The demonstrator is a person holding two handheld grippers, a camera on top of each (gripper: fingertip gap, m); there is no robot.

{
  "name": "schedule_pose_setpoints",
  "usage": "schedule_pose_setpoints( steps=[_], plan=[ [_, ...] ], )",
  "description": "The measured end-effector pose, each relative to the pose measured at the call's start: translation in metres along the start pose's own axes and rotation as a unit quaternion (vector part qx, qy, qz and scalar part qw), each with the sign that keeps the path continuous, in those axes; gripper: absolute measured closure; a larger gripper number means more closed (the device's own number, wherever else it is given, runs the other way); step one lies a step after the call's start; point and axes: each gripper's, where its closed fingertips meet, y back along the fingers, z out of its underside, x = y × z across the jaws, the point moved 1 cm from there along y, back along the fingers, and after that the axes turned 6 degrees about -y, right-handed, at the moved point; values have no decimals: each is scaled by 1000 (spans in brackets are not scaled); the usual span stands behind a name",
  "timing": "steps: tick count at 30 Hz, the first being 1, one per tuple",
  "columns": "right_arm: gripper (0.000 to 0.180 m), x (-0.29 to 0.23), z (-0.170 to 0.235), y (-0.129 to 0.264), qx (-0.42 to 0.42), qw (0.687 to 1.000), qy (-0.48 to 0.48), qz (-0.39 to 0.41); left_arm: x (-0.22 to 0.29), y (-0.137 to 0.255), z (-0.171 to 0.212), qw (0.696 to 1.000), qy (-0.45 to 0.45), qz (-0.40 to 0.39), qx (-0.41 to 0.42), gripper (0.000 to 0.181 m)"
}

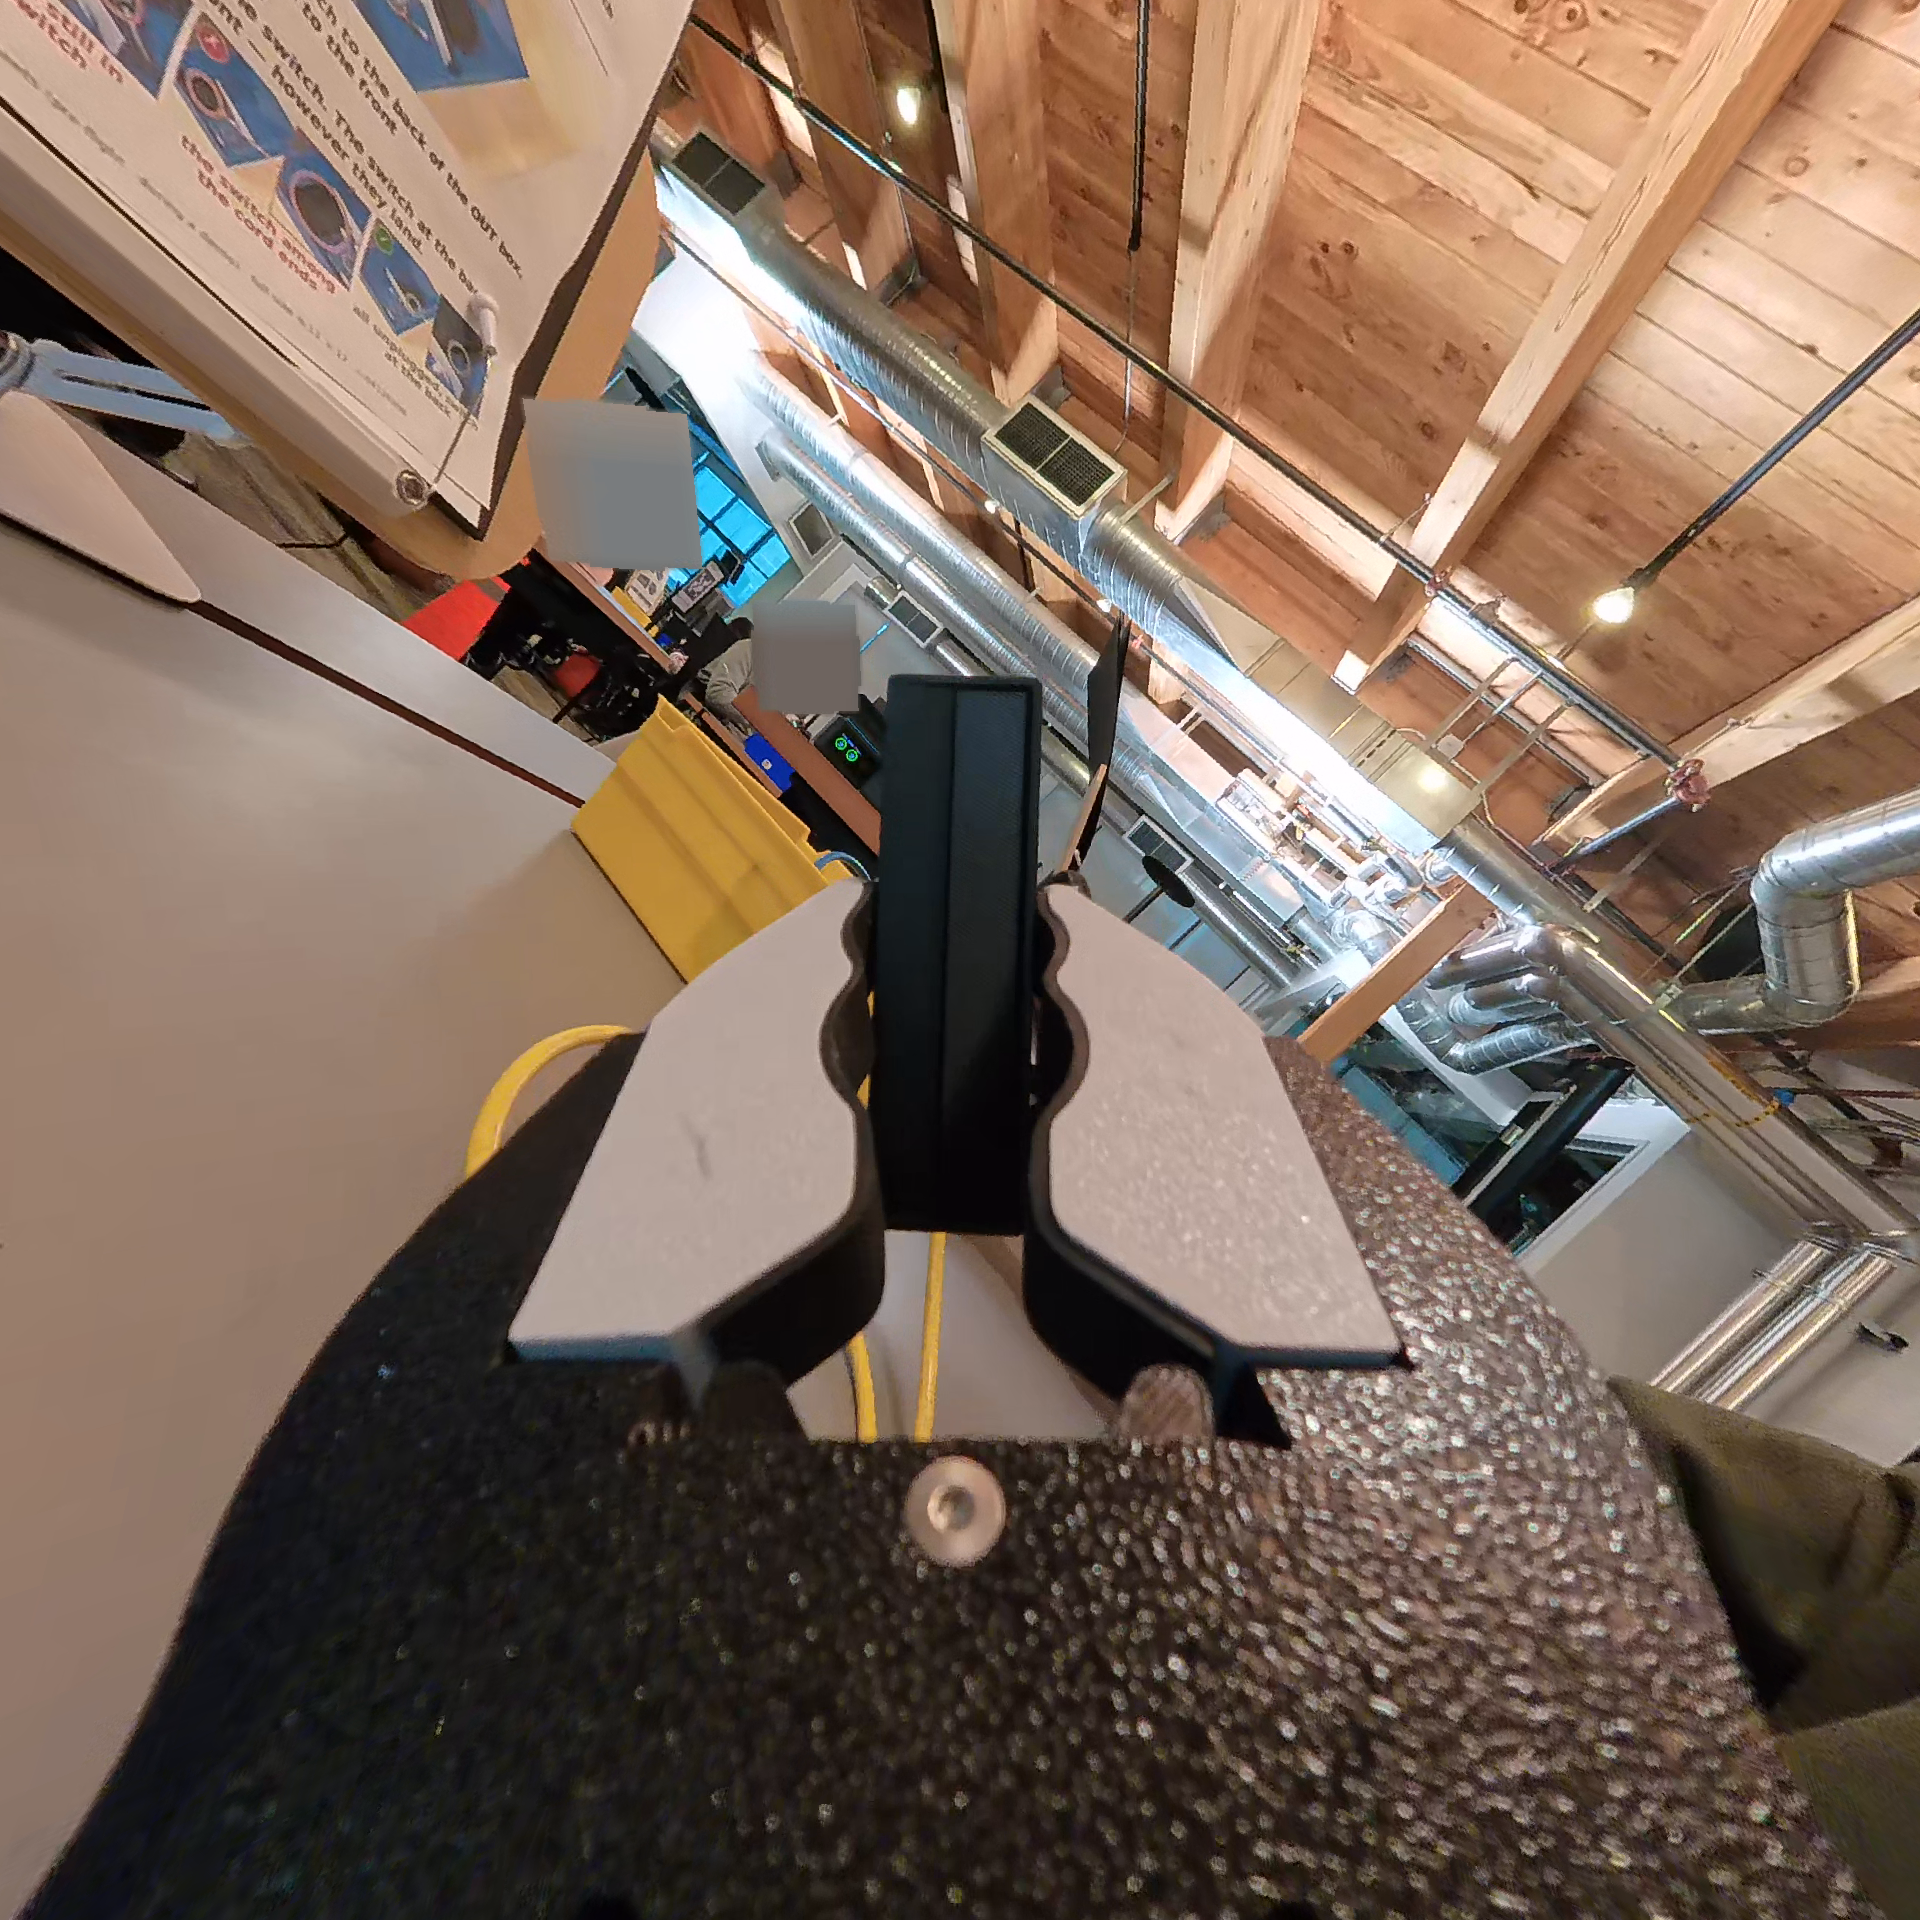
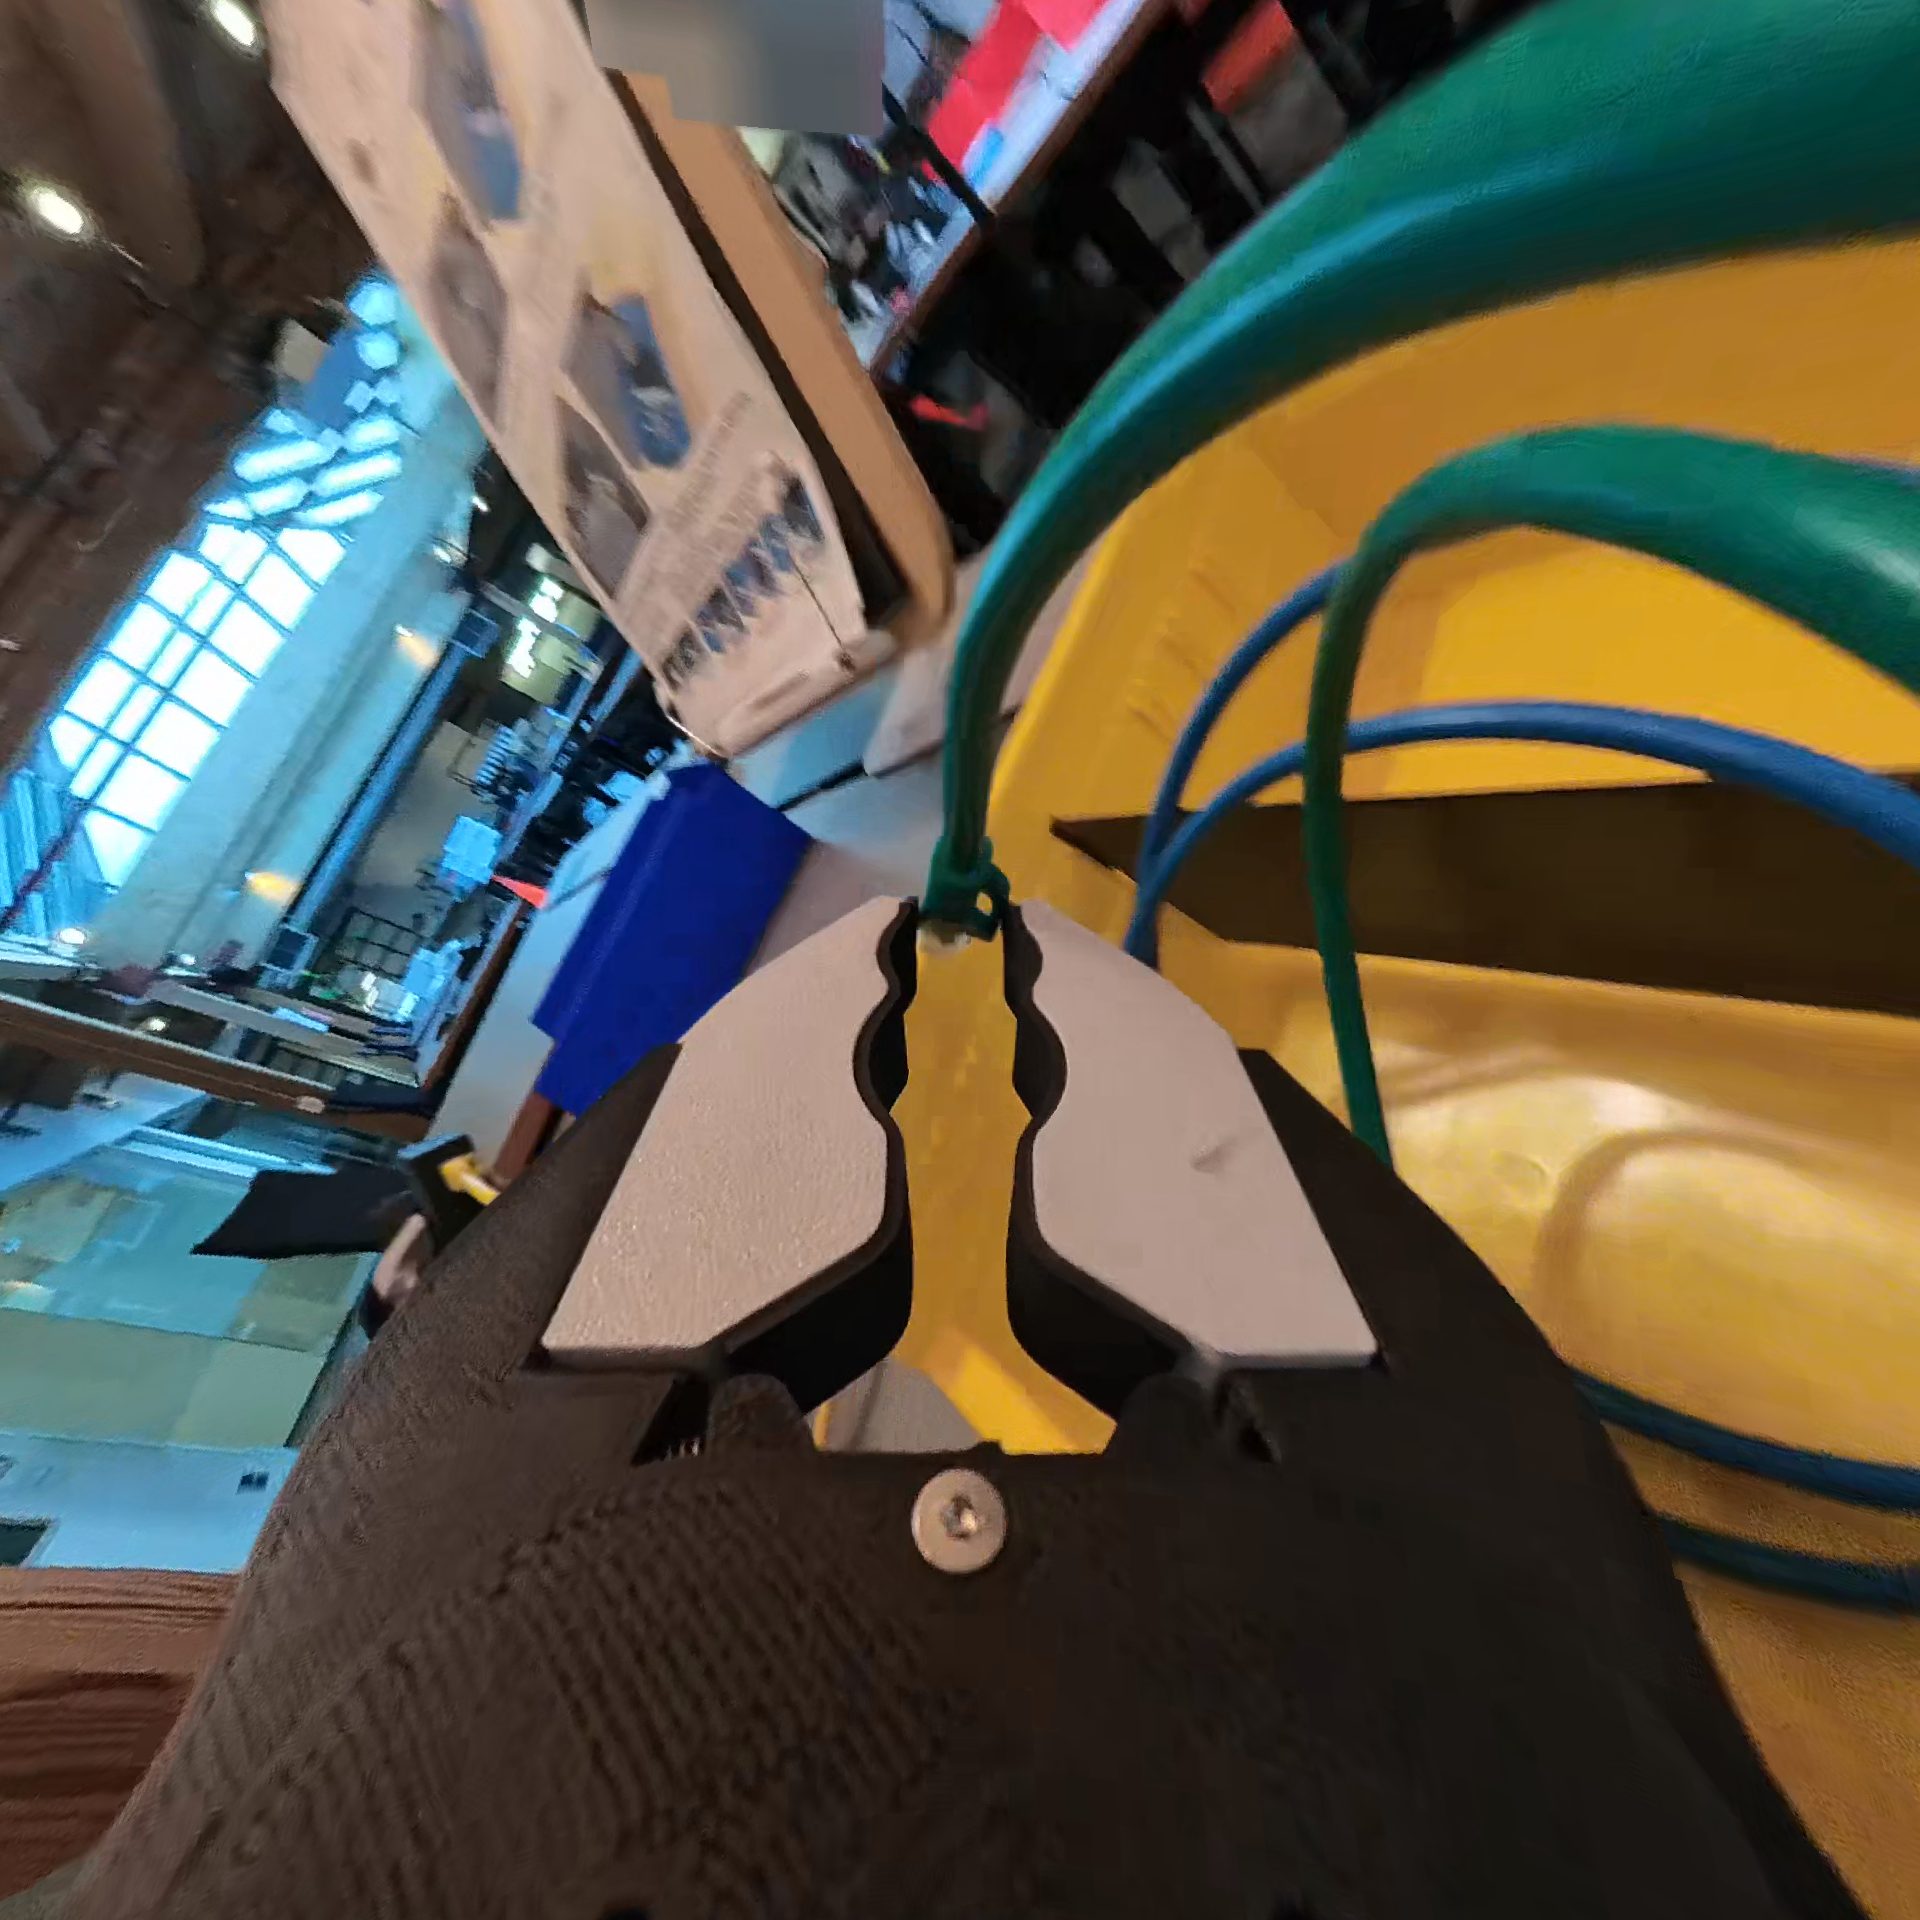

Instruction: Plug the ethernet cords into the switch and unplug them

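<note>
My left gripper (image 1: 956, 899) is shut on the black box-shaped switch (image 1: 956, 1039) and holds it upright above the table, narrow face toward the camera. A yellow ethernet cord (image 1: 520, 1081) loops below it. My right gripper (image 2: 961, 920) is shut on the clear plug end of a green ethernet cord (image 2: 977, 727), pinched at the fingertips. The green cord arcs up and back down beside the right finger. In the right wrist view a black shape (image 2: 312, 1216) with a yellow plug (image 2: 464, 1179) at it shows low left.
A yellow bin (image 2: 1558, 644) holds blue ethernet cords (image 2: 1558, 722); it also shows in the left wrist view (image 1: 686, 862). A blue bin (image 2: 665, 925) stands behind. A poster board (image 1: 312, 208) hangs over the beige table (image 1: 260, 935).
</note>
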Motion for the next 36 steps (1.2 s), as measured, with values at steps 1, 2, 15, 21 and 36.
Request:
schedule_pose_setpoints(
  steps=[1,2,15,21,36],
  plan=[
    [162,5,6,0,-20,1000,-6,13,0,-1,1,1000,1,1,-4,154],
    [154,7,12,0,-39,999,-8,22,0,-1,3,1000,3,-1,-7,154],
    [119,-114,155,17,-7,990,81,-118,-6,-14,29,993,113,-22,-19,154],
    [129,-170,253,-54,-48,981,120,-144,1,-18,39,990,140,-9,-24,154],
    [154,-194,223,-72,80,970,-4,-229,30,-17,32,985,158,70,-9,153]
  ],
)
